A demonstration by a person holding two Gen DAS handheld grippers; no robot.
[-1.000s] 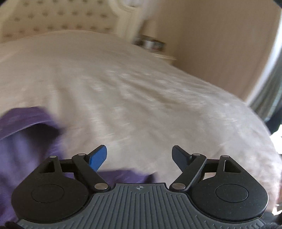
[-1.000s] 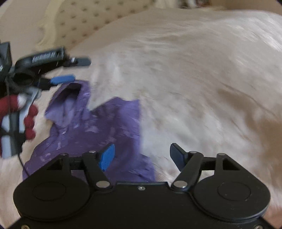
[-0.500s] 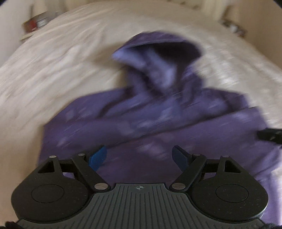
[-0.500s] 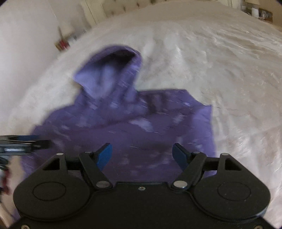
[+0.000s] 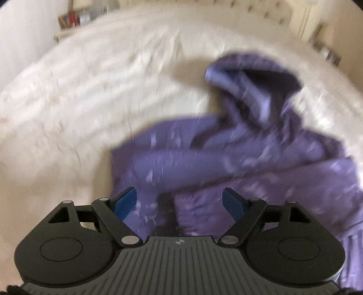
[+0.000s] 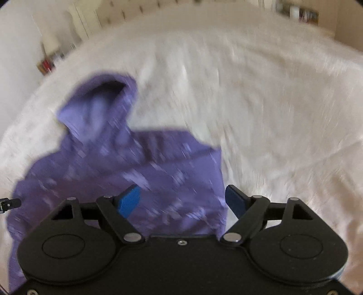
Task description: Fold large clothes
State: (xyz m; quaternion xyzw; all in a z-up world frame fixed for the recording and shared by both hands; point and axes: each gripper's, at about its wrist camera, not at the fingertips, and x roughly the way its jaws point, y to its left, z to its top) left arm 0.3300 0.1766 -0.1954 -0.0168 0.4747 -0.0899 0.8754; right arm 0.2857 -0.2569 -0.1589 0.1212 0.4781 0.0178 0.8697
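Note:
A purple hooded sweatshirt (image 5: 249, 163) lies spread on a cream bedspread (image 5: 90, 90), hood pointing toward the headboard. Both views are blurred by motion. My left gripper (image 5: 180, 203) hangs open above the garment's left part, where a sleeve lies folded across the body; nothing sits between its blue pads. In the right wrist view the same sweatshirt (image 6: 127, 172) fills the lower left. My right gripper (image 6: 182, 200) hovers over its right edge with jaws opening and nothing pressed between them. A tip of the left gripper shows at that view's far left edge.
The bedspread (image 6: 272, 113) stretches wide to the right of the garment. A tufted headboard (image 5: 261, 11) runs along the top. A bedside shelf with small items (image 5: 72, 19) stands at the far left corner, and another one (image 6: 301, 13) at the far right.
The left gripper swung from bare bedspread over onto the sweatshirt, then shifted toward its left side. The right gripper slid toward the garment's right edge, and its jaws spread a little wider.

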